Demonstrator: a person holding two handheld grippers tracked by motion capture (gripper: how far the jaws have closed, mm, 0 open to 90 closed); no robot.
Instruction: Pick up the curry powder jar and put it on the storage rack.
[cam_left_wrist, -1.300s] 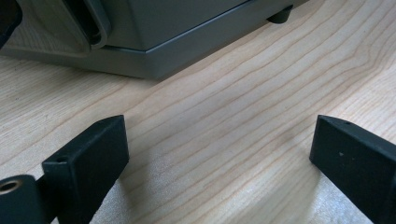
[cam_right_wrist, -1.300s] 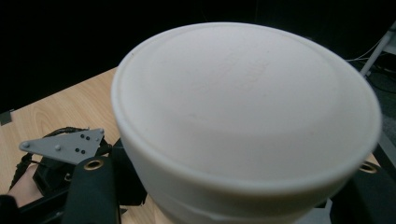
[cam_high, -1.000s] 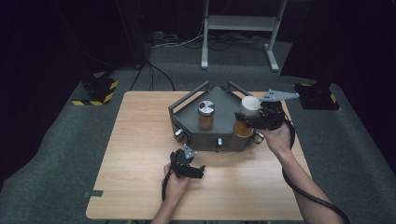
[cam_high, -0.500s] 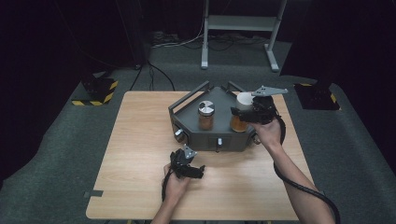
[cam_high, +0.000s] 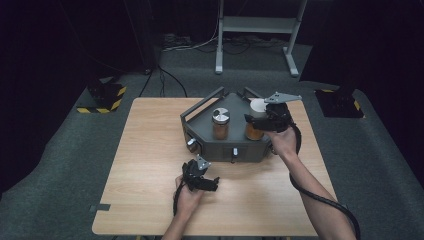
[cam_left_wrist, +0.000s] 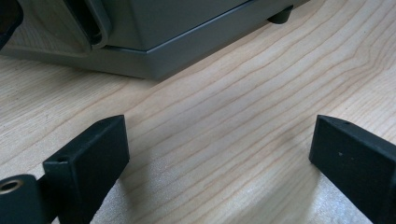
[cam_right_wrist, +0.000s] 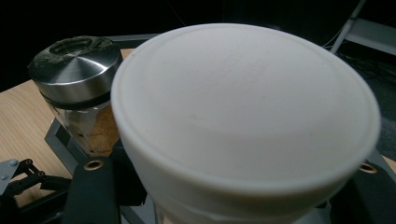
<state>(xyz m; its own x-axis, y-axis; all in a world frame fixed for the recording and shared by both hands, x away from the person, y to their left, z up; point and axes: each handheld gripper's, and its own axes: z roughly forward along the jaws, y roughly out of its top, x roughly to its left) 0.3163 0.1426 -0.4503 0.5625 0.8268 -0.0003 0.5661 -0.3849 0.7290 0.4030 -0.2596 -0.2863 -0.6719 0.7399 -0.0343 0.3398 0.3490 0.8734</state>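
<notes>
Gripping: the right gripper (cam_high: 257, 121) has its jaws closed on the white-lidded jar (cam_high: 256, 124), which holds an orange-brown filling
Jar's place: at the right side of the grey three-cornered rack (cam_high: 200, 131), near the far edge of the wooden table (cam_high: 150, 150); whether its base rests on the rack I cannot tell
Up close: from the right gripper view the white lid (cam_right_wrist: 243, 116) sits between the two black jaws, right against the lens
Neighbour: a steel-lidded jar (cam_high: 220, 123) with brown contents stands upright in the rack, just beside the held one and to its left
Left gripper: the left gripper (cam_high: 214, 183) sits low over the table in front of the rack, jaws spread wide with bare wood between them
Left gripper view: the rack's grey lower edge (cam_left_wrist: 154, 51) lies just beyond the open jaws, apart from them
Hands: the person's right hand (cam_high: 283, 141) reaches over the rack's right corner; the left hand (cam_high: 189, 196) stays near the table's near edge
</notes>
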